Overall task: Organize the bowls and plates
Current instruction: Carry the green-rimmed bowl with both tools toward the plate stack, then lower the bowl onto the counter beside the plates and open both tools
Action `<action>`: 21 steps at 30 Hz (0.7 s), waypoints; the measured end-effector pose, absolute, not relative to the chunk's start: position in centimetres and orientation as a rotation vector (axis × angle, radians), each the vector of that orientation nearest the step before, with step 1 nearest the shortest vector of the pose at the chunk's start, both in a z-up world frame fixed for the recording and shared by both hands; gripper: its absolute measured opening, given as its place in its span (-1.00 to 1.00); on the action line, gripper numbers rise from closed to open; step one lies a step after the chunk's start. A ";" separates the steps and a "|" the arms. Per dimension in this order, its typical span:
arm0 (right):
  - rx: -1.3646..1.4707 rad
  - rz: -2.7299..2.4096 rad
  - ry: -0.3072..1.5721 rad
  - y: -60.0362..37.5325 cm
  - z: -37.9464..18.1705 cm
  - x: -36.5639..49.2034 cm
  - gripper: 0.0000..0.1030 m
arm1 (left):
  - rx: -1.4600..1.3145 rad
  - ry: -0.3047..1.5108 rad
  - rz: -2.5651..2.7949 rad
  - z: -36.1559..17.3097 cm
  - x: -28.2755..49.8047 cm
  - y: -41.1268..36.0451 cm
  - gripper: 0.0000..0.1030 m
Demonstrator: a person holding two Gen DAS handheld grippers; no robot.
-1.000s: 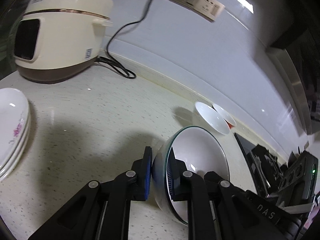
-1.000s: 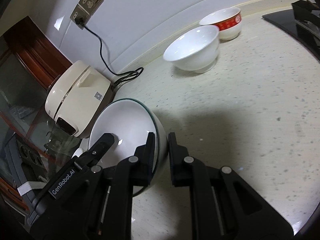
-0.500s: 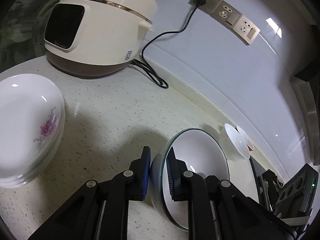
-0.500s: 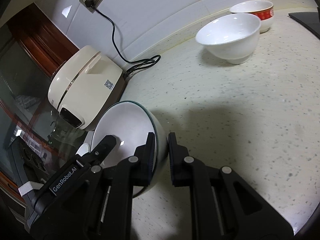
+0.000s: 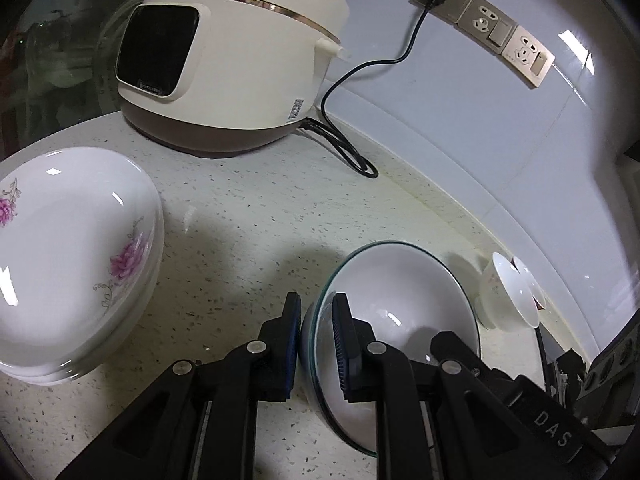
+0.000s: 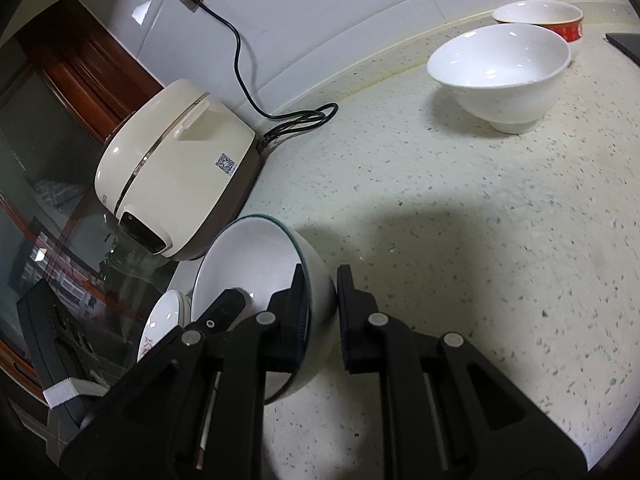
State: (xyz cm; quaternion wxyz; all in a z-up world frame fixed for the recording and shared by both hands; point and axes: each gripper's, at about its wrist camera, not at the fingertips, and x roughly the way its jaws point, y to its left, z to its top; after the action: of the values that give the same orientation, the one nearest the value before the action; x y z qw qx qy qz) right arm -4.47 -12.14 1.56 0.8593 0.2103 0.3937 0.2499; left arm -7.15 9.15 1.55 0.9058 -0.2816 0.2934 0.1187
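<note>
Rice cooker [image 5: 224,60] at twelve o'clock. Stacked plates [image 5: 72,264] at nine: done. My left tongs [image 5: 316,328] and right tongs [image 6: 322,300] both pinch the green-rimmed bowl [image 5: 400,312], carried. White bowl [image 6: 500,76] and red bowl [image 6: 540,16], at one o'clock, remain.

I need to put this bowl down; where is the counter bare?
Bare counter lies between the rice cooker and the plain white bowl, and between the plate stack and the held bowl. The cord crowds the wall beside the cooker.
</note>
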 end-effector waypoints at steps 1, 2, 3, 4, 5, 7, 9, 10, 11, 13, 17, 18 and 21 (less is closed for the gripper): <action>0.442 0.528 0.825 -12.0 1.6 -4.4 -0.67 | -0.587 0.606 0.249 1.5 -7.1 9.3 -0.62; 0.443 0.532 0.826 -11.9 1.6 -4.3 -0.67 | -0.593 0.610 0.249 1.4 -7.0 9.4 -0.61; 0.445 0.536 0.826 -11.9 1.6 -4.2 -0.63 | -0.594 0.617 0.254 1.3 -7.0 9.4 -0.59; 0.449 0.547 0.826 -11.9 1.6 -4.1 -0.57 | -0.599 0.626 0.261 1.2 -6.9 9.5 -0.51; 0.452 0.555 0.825 -11.9 1.6 -4.1 -0.47 | -0.603 0.624 0.263 1.2 -7.0 9.6 -0.46; 0.467 0.565 0.826 -12.0 1.6 -4.1 -0.28 | -0.612 0.608 0.283 1.2 -7.2 9.8 -0.03; 0.497 0.586 0.814 -12.3 1.6 -4.2 -0.11 | -0.622 0.590 0.298 1.4 -7.6 9.9 0.30; 0.512 0.594 0.805 -12.5 1.7 -4.2 -0.01 | -0.628 0.575 0.294 1.5 -7.9 10.0 0.34; 0.529 0.603 0.799 -12.8 1.7 -4.3 0.01 | -0.623 0.563 0.299 1.6 -8.0 10.0 0.36; 0.553 0.608 0.800 -13.2 1.6 -4.3 0.01 | -0.612 0.556 0.309 1.8 -8.1 9.8 0.44; 0.605 0.603 0.780 -14.1 1.6 -4.4 0.13 | -0.596 0.548 0.312 1.9 -8.4 9.6 0.46; 0.610 0.604 0.778 -14.2 1.6 -4.5 0.15 | -0.591 0.545 0.317 2.0 -8.4 9.6 0.47; 0.628 0.602 0.771 -14.4 1.5 -4.5 0.21 | -0.569 0.530 0.335 2.4 -9.0 9.3 0.53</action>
State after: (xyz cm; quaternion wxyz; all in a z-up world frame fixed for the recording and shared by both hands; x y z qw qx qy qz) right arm -4.52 -14.43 1.53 0.8358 0.2964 0.3642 0.2844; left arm -9.02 9.35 2.43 0.9117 -0.2760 0.2572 0.1626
